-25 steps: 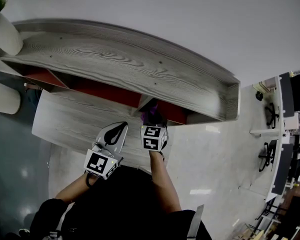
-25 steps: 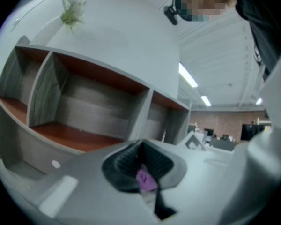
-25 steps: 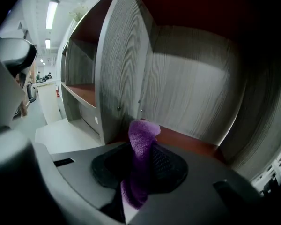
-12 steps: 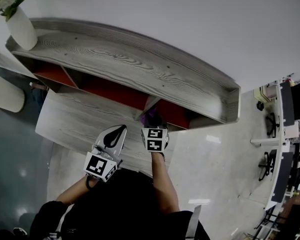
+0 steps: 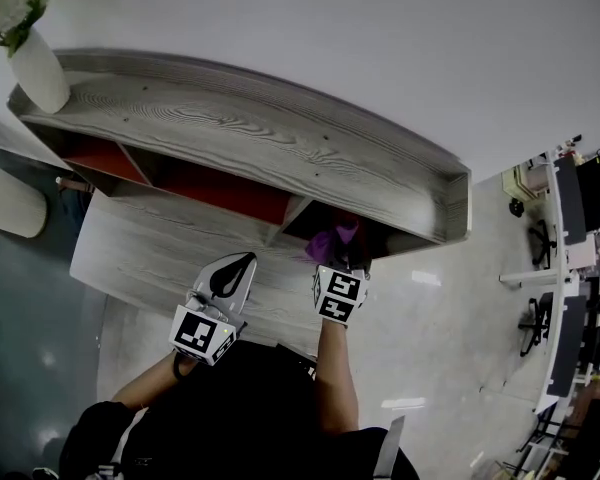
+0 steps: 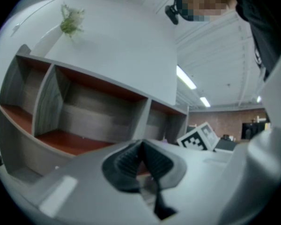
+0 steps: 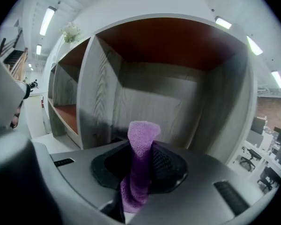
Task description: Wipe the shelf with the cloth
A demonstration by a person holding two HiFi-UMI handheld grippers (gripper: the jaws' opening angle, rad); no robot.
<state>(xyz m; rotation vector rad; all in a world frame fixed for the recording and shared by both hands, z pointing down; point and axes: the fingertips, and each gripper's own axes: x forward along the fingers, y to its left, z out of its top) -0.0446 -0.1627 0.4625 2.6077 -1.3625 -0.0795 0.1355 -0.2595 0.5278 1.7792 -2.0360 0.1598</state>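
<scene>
A grey wood-grain shelf unit [image 5: 250,133] with red-lined compartments stands against the white wall. My right gripper [image 5: 342,258] is shut on a purple cloth [image 5: 327,242] at the mouth of the rightmost compartment [image 7: 173,93]. In the right gripper view the cloth [image 7: 139,163] stands up between the jaws, facing that compartment's grey back wall. My left gripper [image 5: 235,266] hangs lower left over the grey desk surface [image 5: 140,253], shut with nothing between its jaws. In the left gripper view its jaws [image 6: 141,159] meet in front of the open compartments [image 6: 79,116].
A white vase with flowers [image 5: 32,58] stands on the shelf top at far left. Pale floor [image 5: 420,318] lies to the right, with office chairs [image 5: 540,318] and desks beyond. A pale rounded seat [image 5: 5,203] sits at the left edge.
My right gripper has carried the purple cloth to the right, from the divider toward the rightmost compartment. The left gripper has stayed in place.
</scene>
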